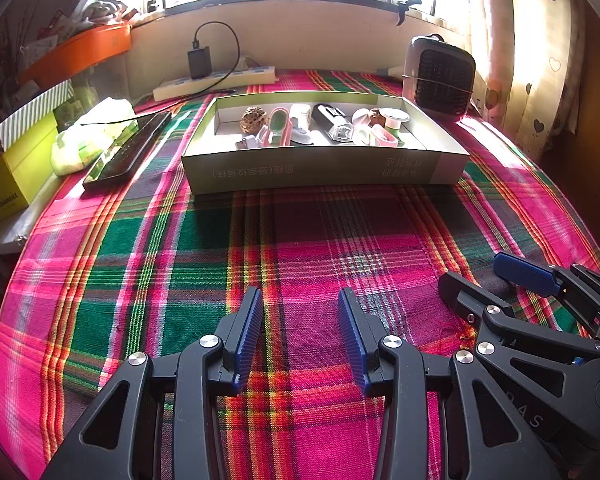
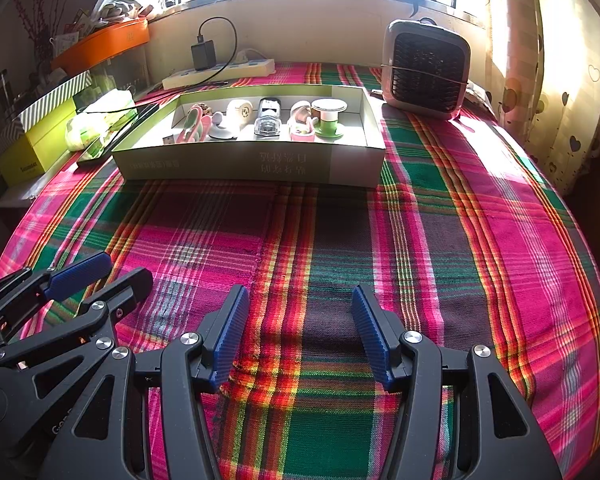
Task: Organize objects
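A shallow grey-green cardboard box lies at the far side of the plaid cloth. Inside it are several small items: a brown walnut-like ball, a pink and green case, a black and clear gadget, and a green cup with a white lid. My left gripper hovers open over the near cloth, nothing between its blue pads. Beside it, my right gripper is open and holds nothing too. Both are well short of the box.
The plaid cloth covers the table. A grey fan heater stands right of the box. Behind the box lies a power strip with a black charger plugged in. A dark phone, a tissue pack and a yellow-green carton sit left.
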A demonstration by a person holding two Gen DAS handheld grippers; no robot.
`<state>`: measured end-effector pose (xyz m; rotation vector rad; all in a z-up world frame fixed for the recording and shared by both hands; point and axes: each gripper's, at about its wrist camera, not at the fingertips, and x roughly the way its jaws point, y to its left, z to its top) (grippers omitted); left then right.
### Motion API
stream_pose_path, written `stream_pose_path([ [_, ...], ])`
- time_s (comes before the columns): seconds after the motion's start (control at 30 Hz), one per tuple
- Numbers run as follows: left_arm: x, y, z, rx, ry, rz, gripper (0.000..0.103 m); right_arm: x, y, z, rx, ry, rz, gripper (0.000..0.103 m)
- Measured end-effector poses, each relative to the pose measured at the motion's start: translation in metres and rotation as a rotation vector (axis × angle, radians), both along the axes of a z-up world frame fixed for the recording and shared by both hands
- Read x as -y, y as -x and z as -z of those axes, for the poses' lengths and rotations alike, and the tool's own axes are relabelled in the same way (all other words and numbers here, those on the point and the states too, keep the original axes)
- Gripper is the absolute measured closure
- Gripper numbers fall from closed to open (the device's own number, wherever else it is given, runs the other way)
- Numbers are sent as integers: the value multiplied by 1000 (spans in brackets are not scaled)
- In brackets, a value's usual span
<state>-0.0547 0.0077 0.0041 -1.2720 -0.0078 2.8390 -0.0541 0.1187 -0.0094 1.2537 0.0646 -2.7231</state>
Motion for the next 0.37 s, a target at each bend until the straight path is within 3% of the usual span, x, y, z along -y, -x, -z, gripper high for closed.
stream_pose_path([
  [0.37,0,0,0,0,-1,0,65,1,0,0,0,0,1,47],
])
